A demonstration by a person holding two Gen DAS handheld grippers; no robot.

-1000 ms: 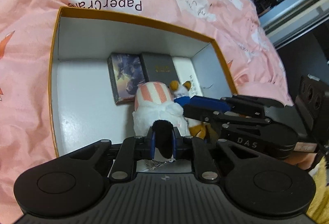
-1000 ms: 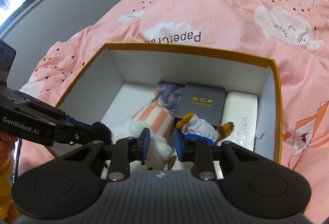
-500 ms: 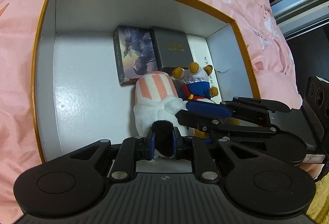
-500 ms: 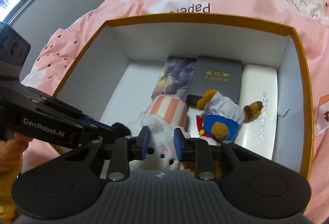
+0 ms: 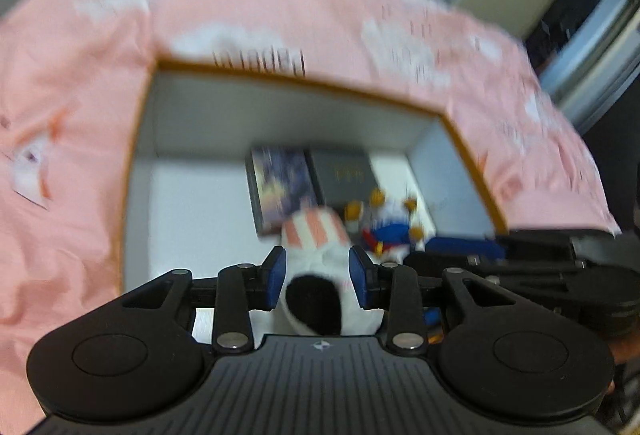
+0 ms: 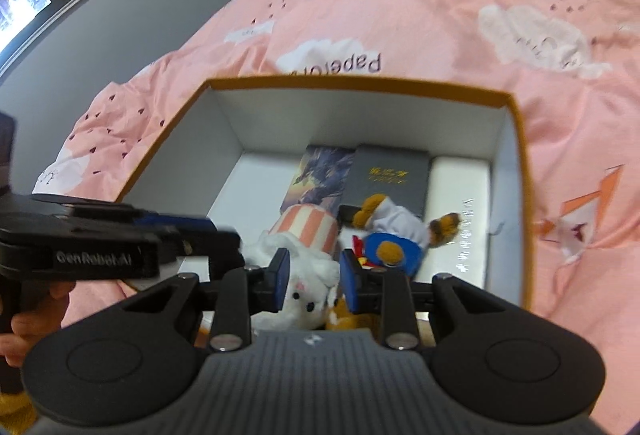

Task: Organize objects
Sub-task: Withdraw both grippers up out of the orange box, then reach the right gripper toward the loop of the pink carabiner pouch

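A pink cloud-print duvet (image 6: pixel 420 15) is carrying an open white cardboard box with an orange rim (image 6: pixel 360 81). Lying inside, by three flat packs, are a white plush rabbit with a pink-striped body (image 6: pixel 308 231) and a small brown plush in blue and white (image 6: pixel 394 235). The left gripper (image 5: pixel 317 277) is opening, its pads apparently clear of the rabbit's black tip between them. The right gripper (image 6: pixel 313 277) is also opening, straddling the rabbit's head loosely.

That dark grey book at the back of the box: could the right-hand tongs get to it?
Probably not directly. The dark grey book lies flat, and the duck plush sprawls over its near end, right ahead of the right tongs. Its far end looks uncovered.
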